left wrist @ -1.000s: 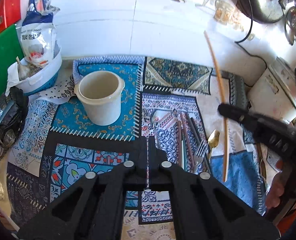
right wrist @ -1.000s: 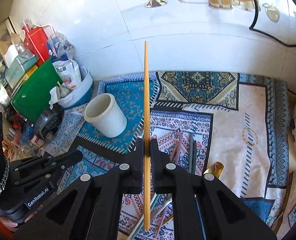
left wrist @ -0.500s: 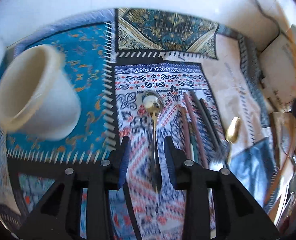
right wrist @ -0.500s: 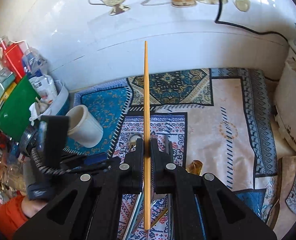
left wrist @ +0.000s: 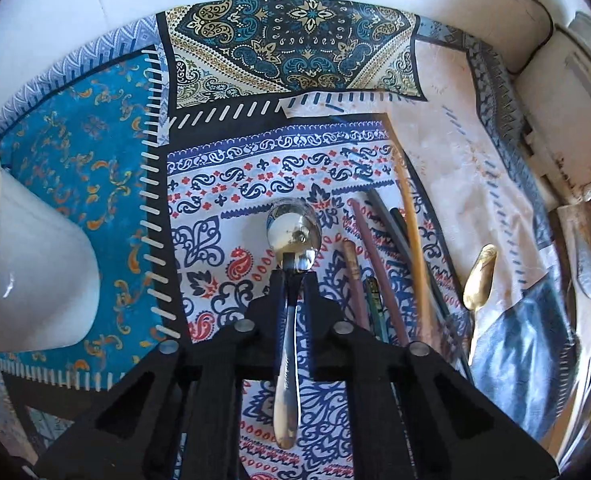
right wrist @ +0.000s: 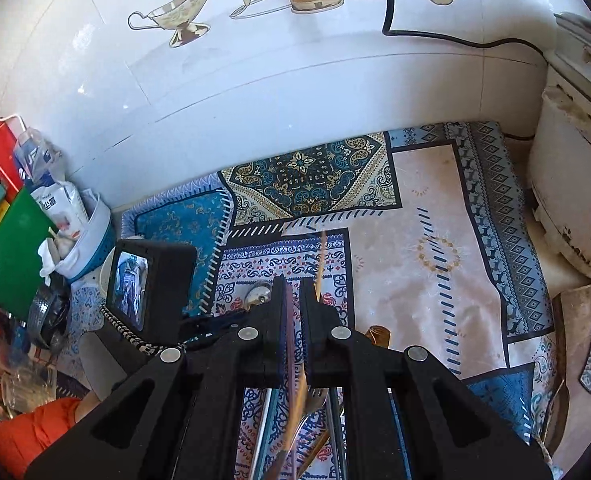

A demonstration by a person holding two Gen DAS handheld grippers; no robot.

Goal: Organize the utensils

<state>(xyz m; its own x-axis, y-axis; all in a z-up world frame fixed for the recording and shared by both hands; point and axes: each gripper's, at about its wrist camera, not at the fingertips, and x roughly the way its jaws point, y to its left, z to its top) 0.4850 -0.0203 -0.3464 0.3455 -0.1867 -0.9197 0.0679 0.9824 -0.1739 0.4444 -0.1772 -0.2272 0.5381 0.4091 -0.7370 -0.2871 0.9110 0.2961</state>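
A silver spoon point(left wrist: 293, 236) lies on the patterned cloth point(left wrist: 223, 184). My left gripper point(left wrist: 294, 280) is low over it, its fingers closed on the spoon's neck. To its right lie several chopsticks point(left wrist: 361, 236), a wooden chopstick point(left wrist: 411, 216), a fork and a gold spoon point(left wrist: 479, 280). A white cup point(left wrist: 27, 280) stands at the left. My right gripper point(right wrist: 292, 292) is slightly apart; the wooden chopstick point(right wrist: 320, 264) lies on the cloth below and beside it, blurred. The left gripper's camera body point(right wrist: 143, 280) shows at the left.
A white appliance point(right wrist: 571, 184) stands at the right. A tub with bags point(right wrist: 75, 236) and a green board point(right wrist: 7, 256) sit at the left. A tiled wall point(right wrist: 255, 60) runs behind. A power cord point(right wrist: 435, 36) crosses the wall.
My left gripper dropped onto the silver spoon and closed on its neck. My right gripper opened slightly and the wooden chopstick left it and now lies among the utensils.
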